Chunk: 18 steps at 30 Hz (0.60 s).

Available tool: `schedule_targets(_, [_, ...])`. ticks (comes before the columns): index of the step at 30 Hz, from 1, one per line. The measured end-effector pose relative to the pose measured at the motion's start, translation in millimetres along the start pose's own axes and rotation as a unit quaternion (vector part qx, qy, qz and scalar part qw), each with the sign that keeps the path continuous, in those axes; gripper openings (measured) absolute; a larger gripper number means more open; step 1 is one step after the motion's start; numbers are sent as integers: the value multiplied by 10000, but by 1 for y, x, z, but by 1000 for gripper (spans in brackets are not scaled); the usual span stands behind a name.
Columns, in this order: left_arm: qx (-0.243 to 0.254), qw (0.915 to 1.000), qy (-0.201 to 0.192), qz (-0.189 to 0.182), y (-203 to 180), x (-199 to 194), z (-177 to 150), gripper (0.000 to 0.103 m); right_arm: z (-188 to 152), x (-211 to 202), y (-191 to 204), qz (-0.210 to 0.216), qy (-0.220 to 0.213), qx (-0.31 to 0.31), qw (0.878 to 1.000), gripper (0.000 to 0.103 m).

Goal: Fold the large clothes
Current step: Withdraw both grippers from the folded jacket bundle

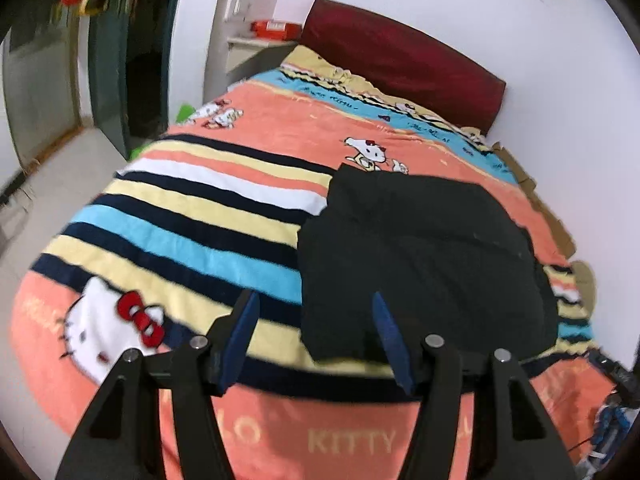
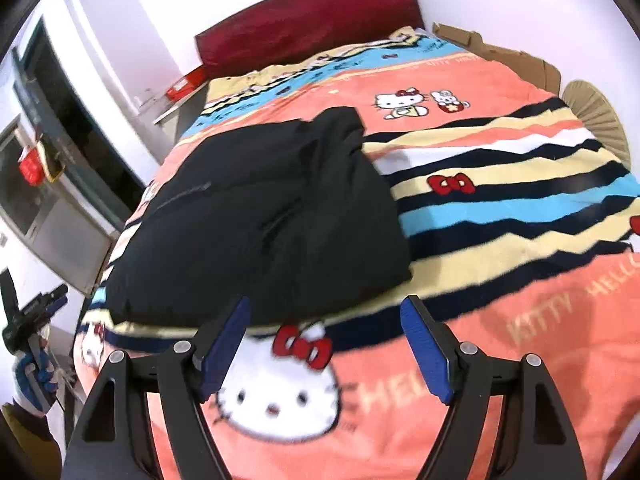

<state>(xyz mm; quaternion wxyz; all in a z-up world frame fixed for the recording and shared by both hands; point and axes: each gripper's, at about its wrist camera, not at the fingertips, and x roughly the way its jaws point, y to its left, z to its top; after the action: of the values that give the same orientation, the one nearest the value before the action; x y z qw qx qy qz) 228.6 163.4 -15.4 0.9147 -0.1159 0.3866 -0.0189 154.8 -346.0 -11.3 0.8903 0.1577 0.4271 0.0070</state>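
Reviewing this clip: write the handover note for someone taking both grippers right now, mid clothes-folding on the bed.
Left gripper: open, empty, held above the near edge of the black garment.
Right gripper: open, empty, above the blanket just short of the garment's near hem.
The garment lies on the Hello Kitty blanket as a bulky, roughly folded bundle, one end bunched up toward the red headboard.
Done: it looks partly folded.
Left: probably tidy the bunched end and finish the fold; whether more folds are needed cannot be told.

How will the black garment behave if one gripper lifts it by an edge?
The black garment looks puffy and creased, so it will probably sag and unfold, not stay flat. Its bulk suggests padding: likely light for its size. On the fleecy blanket it may drag rather than slide.
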Motion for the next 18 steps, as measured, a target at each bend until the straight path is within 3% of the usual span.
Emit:
schedule_targets(8, [732, 9944, -549, 525, -71, -61, -61, 58, -47, -31, 49, -26, -174, -547, 9983, 87])
schedule_targets(18, [1177, 9869, -891, 647, -119, -104, -105, 62, -86, -62, 81, -70, -615, -804, 9948, 98])
